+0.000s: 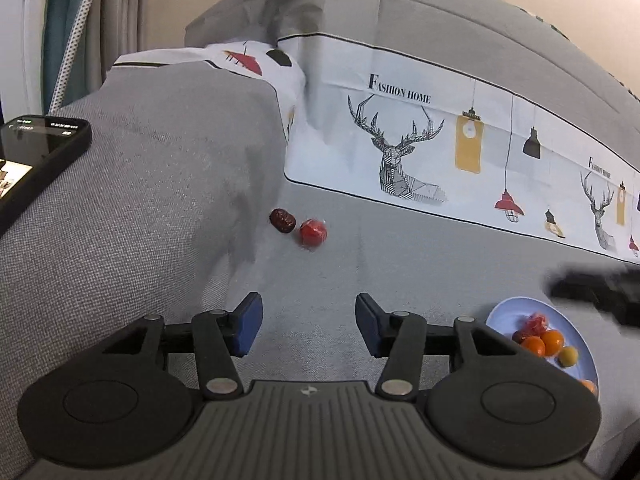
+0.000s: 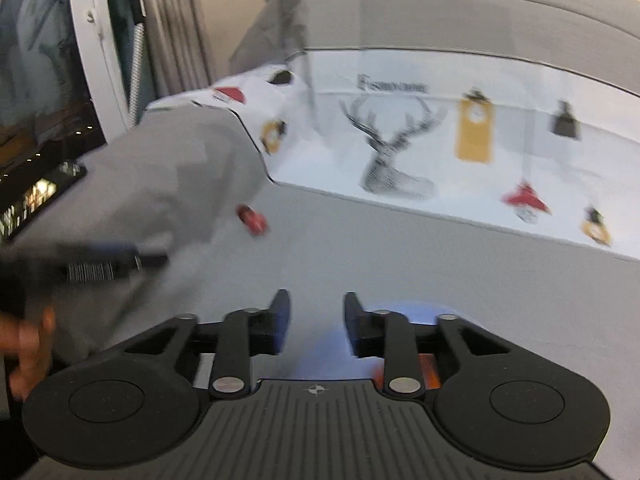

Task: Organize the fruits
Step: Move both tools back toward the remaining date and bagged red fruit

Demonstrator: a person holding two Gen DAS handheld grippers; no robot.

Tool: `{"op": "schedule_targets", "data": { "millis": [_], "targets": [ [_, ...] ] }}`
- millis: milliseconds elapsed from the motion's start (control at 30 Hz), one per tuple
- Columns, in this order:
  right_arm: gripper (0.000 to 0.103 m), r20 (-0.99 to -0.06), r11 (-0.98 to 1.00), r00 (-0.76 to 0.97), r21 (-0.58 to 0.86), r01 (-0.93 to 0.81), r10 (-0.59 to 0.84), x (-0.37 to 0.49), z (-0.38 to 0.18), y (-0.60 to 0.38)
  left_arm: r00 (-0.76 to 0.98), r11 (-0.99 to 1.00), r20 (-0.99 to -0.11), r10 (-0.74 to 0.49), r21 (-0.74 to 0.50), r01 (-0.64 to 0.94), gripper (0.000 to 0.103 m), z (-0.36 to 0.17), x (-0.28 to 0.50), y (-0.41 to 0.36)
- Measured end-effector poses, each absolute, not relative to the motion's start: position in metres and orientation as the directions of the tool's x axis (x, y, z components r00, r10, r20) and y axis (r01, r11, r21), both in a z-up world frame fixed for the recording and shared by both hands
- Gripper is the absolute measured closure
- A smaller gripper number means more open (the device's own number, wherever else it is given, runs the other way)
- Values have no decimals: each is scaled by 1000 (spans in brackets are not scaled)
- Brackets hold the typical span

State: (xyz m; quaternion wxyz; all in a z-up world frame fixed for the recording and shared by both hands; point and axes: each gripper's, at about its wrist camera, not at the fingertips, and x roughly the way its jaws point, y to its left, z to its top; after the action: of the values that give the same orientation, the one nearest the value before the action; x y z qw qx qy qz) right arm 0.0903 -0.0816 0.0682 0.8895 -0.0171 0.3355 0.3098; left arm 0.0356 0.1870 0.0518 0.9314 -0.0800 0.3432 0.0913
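From my left gripper (image 1: 309, 326) I look across a grey sofa seat (image 1: 400, 264) toward a backrest cover (image 1: 440, 136) printed with deer and hanging lamps. A dark red date (image 1: 282, 220) and a red wrapped fruit (image 1: 313, 233) lie touching each other on the seat, close under the grey armrest (image 1: 160, 168) that rises on the left. Nothing stands between my jaws and that pair; the jaws stand about half open with only bare fabric between them. A phone (image 1: 38, 160) rests on top of the armrest, cut off by the frame edge.

At lower right sits a pale blue plate (image 1: 508, 312) holding small orange fruits (image 1: 544, 342), a yellow-green one (image 1: 568, 355) and something reddish I cannot name. My own gripper body hides the plate's near side. A dark blurred shape over the plate's right edge is my right gripper (image 1: 596, 292), too smeared to read there.

The right wrist view is motion-blurred throughout. There the right gripper (image 2: 316, 320) shows its jaws a narrow way apart, gripping nothing, with the plate (image 2: 400, 308) just a blue smear beneath them and an orange glimmer behind a finger. The two red fruits (image 2: 252, 218) merge into one streak. Only this view shows the hand (image 2: 28, 344) holding the left gripper, at the left edge, and a window (image 2: 48, 80) behind the armrest.
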Motion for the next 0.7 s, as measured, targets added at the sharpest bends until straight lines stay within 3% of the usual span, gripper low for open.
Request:
{"op": "schedule_targets", "data": {
  "millis": [100, 333, 700],
  "targets": [
    [60, -603, 770, 551, 176, -613, 577, 123, 73, -34, 743, 971, -653, 147, -48, -234, 39, 51, 37, 184],
    [53, -663, 685, 469, 92, -723, 583, 198, 47, 78, 763, 974, -627, 154, -33, -224, 39, 52, 34, 182],
    [52, -690, 593, 458, -52, -804, 560, 243, -32, 161, 788, 975, -605, 114, -82, -204, 39, 53, 31, 188]
  ]
}}
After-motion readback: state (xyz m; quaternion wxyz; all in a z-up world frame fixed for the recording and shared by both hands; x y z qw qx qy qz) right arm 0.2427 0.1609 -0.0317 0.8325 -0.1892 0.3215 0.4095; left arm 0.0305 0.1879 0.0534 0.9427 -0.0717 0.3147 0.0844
